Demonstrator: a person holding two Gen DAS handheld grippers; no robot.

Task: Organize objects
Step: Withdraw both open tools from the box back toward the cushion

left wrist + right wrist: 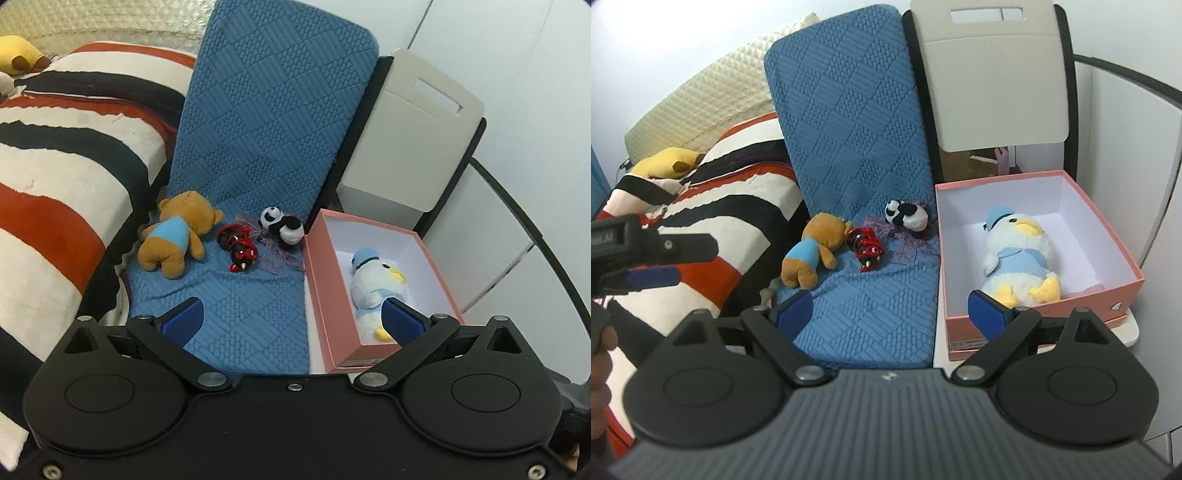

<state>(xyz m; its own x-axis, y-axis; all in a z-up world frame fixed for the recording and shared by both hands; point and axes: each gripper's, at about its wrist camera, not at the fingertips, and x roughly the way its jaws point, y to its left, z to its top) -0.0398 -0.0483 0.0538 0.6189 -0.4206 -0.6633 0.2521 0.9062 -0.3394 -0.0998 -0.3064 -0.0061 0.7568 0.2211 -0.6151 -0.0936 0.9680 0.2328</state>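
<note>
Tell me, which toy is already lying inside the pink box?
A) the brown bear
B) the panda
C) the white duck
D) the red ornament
C: the white duck lies inside the pink box, while the bear, panda and red ornament lie on the blue mat.
</note>
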